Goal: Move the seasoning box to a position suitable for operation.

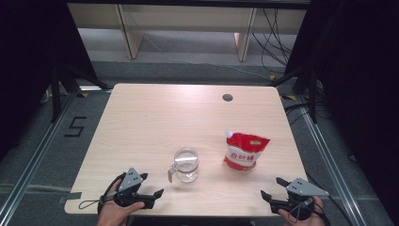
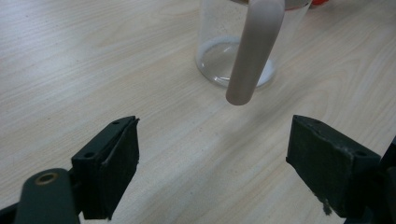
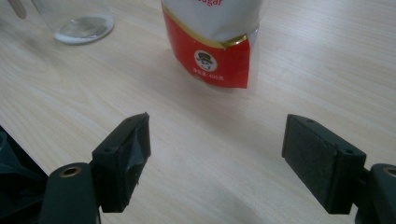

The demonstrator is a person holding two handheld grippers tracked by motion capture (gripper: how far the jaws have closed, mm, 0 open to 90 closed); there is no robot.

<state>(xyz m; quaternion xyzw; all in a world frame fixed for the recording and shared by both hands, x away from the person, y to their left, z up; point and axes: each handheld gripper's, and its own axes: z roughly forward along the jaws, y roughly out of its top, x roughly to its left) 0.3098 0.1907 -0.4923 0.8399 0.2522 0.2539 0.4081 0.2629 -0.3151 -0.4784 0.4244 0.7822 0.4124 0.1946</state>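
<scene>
Wooden table (image 1: 141,122): pale top, bearing everything.
Red sugar pouch (image 1: 245,151): stands right of centre, white spout at its top left; just ahead of the right gripper's jaws.
Glass jug (image 1: 185,165): clear, near the front edge, handle toward the left gripper.
Left gripper (image 1: 151,185): front left, jaws spread, nothing between them.
Right gripper (image 1: 273,188): front right, jaws spread, nothing between them.
</scene>
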